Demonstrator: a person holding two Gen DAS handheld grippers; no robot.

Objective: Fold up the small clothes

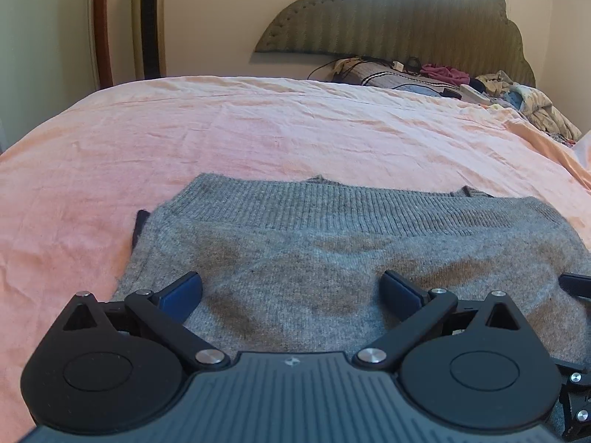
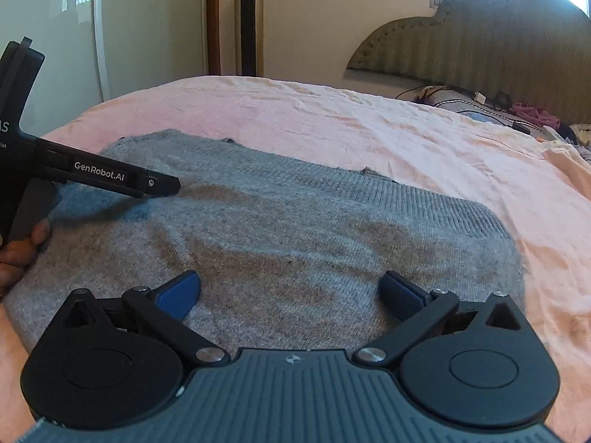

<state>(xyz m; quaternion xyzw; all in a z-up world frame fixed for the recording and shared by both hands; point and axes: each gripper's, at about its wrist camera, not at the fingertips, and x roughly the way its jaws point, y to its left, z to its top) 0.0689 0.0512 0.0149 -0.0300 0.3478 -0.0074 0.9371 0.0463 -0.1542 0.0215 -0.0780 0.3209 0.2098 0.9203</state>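
Observation:
A grey knitted garment (image 1: 332, 254) lies folded on the pink bed sheet (image 1: 221, 136), its ribbed hem along the far edge. My left gripper (image 1: 291, 291) hovers low over its near part, jaws wide apart with nothing between the blue pads. In the right wrist view the same garment (image 2: 295, 229) fills the middle, and my right gripper (image 2: 291, 291) is also open just above it. The left gripper's body (image 2: 99, 177) shows at the left of that view, held by a hand (image 2: 22, 251). A dark blue bit of fabric (image 1: 138, 227) peeks out at the garment's left edge.
A padded headboard (image 1: 406, 18) stands at the far end with a heap of clothes, cables and a pillow (image 1: 424, 77) below it. A tall tower fan (image 1: 147, 18) and a wardrobe door (image 2: 55, 37) stand beyond the bed's left side. Pink sheet stretches beyond the garment.

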